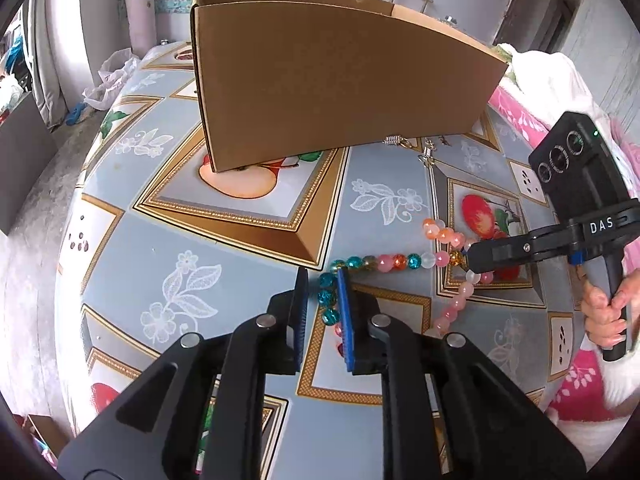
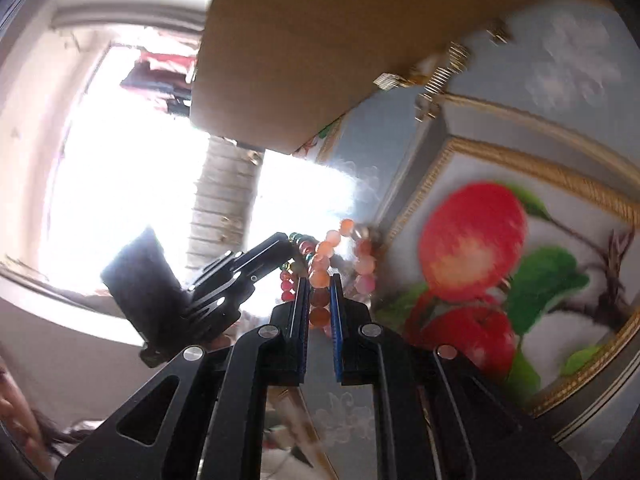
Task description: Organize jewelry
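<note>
Two grippers meet on one bead necklace [image 1: 404, 262] lying on the desk [image 1: 248, 264] at 6 o'clock of a cardboard box [image 1: 340, 80]. Left gripper [image 1: 322, 280] stands narrow astride teal beads; right gripper [image 2: 319, 286] (view blurred) pinches orange beads.

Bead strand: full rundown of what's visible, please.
The bead strand is a string of round, glossy, glass-like beads in teal, pink, orange, clear and gold. It runs across the fruit-print tablecloth, in front of the cardboard box and apart from it. The left gripper has its teal end between its jaws; whether the pads press is unclear. The right gripper is shut on its pink-orange end. Another run of pink beads trails toward the camera.
</note>
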